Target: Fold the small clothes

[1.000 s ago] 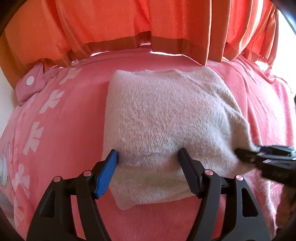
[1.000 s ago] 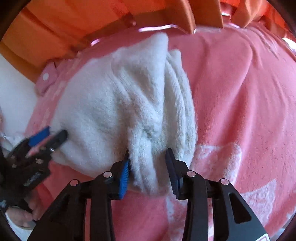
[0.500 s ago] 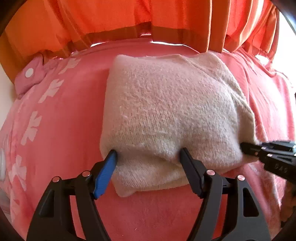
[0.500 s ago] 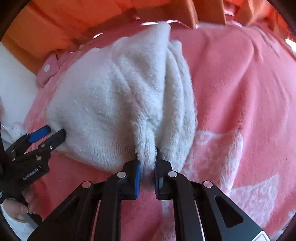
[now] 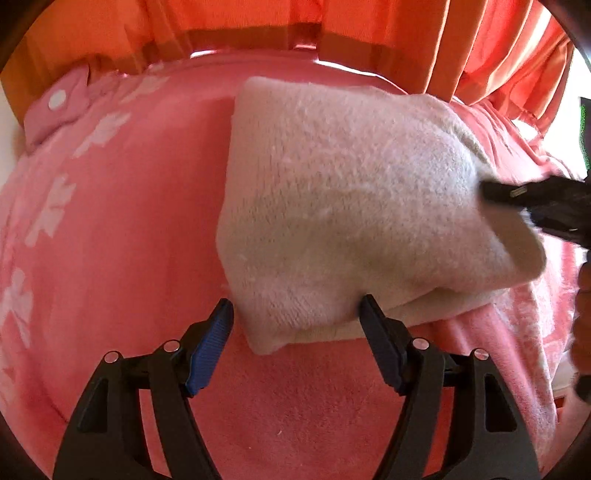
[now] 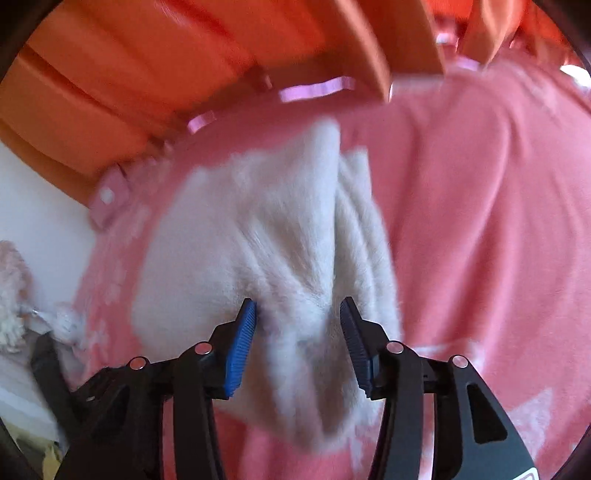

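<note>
the fluffy white knit (image 5: pixel 354 206) sits mid-frame on the pink blanket (image 5: pixel 122 236), soft and floppy, left gripper (image 5: pixel 297 314) gaping around its near corner, right gripper (image 6: pixel 297 314) just reopened, loosely straddling a bunched ridge, so pinch hems.

A home, likely a bedroom: pink fleece blanket (image 5: pixel 129 229) with pale flower print spread over a soft surface, pleated orange curtains (image 5: pixel 240 33) hanging just behind the blanket, daylight glowing through.
</note>
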`<action>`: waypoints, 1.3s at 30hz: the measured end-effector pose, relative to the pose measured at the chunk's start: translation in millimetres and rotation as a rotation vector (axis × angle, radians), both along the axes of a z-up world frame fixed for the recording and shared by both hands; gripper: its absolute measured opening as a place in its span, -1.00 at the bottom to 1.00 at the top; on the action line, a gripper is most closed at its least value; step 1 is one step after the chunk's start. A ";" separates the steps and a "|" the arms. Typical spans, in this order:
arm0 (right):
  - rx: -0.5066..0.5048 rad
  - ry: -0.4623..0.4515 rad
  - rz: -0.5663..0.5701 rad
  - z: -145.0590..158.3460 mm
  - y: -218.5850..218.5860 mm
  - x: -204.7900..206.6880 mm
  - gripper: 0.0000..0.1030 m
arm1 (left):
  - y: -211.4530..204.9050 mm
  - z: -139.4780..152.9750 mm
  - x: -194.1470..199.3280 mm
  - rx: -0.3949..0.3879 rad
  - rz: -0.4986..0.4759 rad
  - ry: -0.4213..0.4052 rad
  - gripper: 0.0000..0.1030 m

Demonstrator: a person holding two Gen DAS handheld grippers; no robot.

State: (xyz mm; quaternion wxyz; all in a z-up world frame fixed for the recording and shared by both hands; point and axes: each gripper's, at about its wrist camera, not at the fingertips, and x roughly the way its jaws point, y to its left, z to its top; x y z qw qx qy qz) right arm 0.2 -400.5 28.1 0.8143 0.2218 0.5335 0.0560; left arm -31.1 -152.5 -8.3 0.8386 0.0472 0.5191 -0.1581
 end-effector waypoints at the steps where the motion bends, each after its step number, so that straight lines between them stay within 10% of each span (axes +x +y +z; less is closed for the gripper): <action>1: 0.001 -0.016 -0.006 3.2 2.0 0.3 -0.62 | 1.0 0.6 -0.2 0.002 -0.003 -0.004 0.33; 6: 0.004 -0.211 -0.076 59.3 -12.1 -22.9 -0.70 | 1.9 1.0 -0.2 0.002 -0.015 -0.007 0.35; 10: -0.126 0.018 -0.058 -14.3 -8.3 -0.9 -0.67 | 1.3 -6.4 1.1 0.004 -0.011 0.011 0.35; 19: -0.152 -0.105 -0.104 52.0 -1.9 -51.4 -0.56 | 6.5 -4.4 -10.1 0.022 -0.020 0.005 0.32; 27: -0.187 0.076 -0.024 -5.5 16.9 -48.2 -0.49 | 8.4 0.3 -18.0 0.006 -0.024 -0.001 0.32; 33: -0.096 0.031 -0.025 1.2 20.2 -39.2 0.15 | 15.2 -2.9 -12.9 0.051 -0.009 -0.022 0.32; 35: -0.098 0.055 0.002 -9.0 25.6 -28.3 -0.74 | 16.9 -3.7 -7.7 0.074 -0.004 -0.035 0.00; 39: 0.040 -0.164 -0.012 66.0 17.3 -44.0 -0.82 | 30.4 9.7 3.1 0.008 -0.001 -0.018 -0.35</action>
